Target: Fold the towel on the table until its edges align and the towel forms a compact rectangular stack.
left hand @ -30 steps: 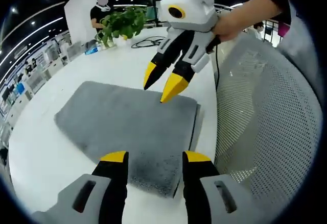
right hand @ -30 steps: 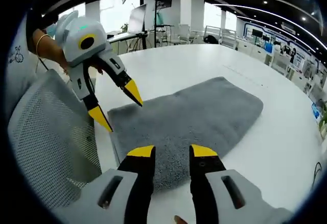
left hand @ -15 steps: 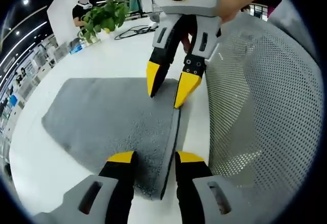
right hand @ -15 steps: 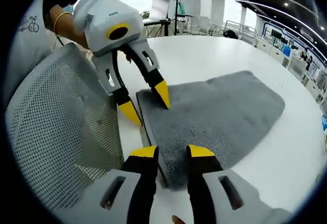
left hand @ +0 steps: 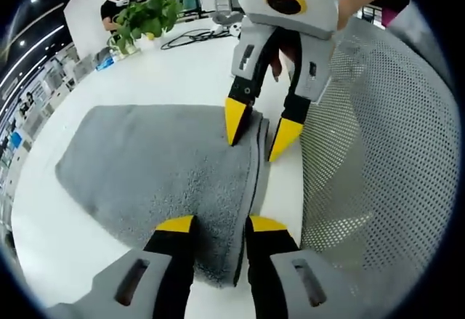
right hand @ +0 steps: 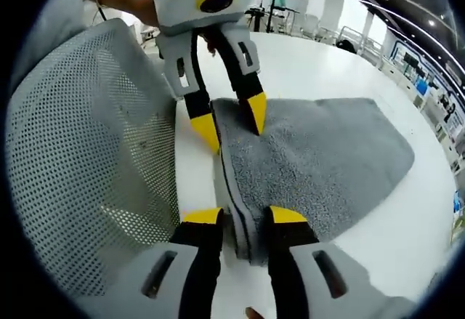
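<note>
My left gripper (left hand: 212, 224) points along the near edge of the grey towel (left hand: 160, 166), jaws parted and straddling its folded corner at 6 o'clock. My right gripper (right hand: 232, 216) does the same at the other corner, jaws parted with the doubled edge between them; whether either one pinches the cloth yet, I cannot tell. The towel lies flat on the white table (left hand: 182, 72), beside a mesh chair back (left hand: 378, 159) at 3 o'clock.

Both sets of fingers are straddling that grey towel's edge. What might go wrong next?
The towel edge looks doubled, so the open left gripper or right gripper might pinch just one layer and fold it crooked. The edge lies near the table rim by the mesh chair; a pull could drag it off.
</note>
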Demonstrator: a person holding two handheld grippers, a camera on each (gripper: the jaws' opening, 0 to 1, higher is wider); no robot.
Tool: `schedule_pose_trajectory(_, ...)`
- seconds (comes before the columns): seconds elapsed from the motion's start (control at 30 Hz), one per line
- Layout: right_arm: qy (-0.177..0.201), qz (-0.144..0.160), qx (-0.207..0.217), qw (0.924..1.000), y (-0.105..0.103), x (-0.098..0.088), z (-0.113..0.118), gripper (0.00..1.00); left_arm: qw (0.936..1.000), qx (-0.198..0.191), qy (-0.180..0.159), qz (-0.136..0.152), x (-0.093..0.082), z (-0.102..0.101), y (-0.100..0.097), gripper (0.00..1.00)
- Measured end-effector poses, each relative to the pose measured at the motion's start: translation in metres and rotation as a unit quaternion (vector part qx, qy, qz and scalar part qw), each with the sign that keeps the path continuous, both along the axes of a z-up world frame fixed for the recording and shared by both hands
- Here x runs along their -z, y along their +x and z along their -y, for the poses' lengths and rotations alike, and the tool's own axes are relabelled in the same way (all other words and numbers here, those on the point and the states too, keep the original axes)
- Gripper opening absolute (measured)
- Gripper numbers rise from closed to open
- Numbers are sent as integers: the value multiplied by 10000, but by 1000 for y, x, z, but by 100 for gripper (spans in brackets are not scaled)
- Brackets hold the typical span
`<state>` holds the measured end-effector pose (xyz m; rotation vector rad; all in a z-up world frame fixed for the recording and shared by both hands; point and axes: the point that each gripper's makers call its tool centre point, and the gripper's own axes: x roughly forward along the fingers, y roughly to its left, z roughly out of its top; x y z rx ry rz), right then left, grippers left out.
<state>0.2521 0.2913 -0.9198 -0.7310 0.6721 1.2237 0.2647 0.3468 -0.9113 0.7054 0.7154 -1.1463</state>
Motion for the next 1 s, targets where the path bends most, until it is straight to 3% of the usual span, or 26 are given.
schedule_pose_trajectory(0.17,-51,28,-55,10000,1,0,0,18,9995,119,284,-57,2,0,2,22)
schedule_pose_trajectory(0.3,-173,142,-94,9997,5,2,0,12,9979,341,532,131,1,-1,8,15)
schedule_pose_trajectory(0.53,-456,209,-289,9983,10,2,-3,6,9989,272,376,-22,1,-3,10,11)
schedule_pose_trajectory(0.77,-172,-446,-1,9989,14,1,-4,6,9990,120,218,-364,0,-3,13,9)
schedule_pose_trajectory(0.9,-7,-862,261,9959,15,1,-5,5,9960,-210,-189,-847,0,-4,14,9)
schedule_pose_trajectory(1.0,27,-894,260,9957,18,2,-6,5,9931,-366,-451,-1017,1,-5,16,8)
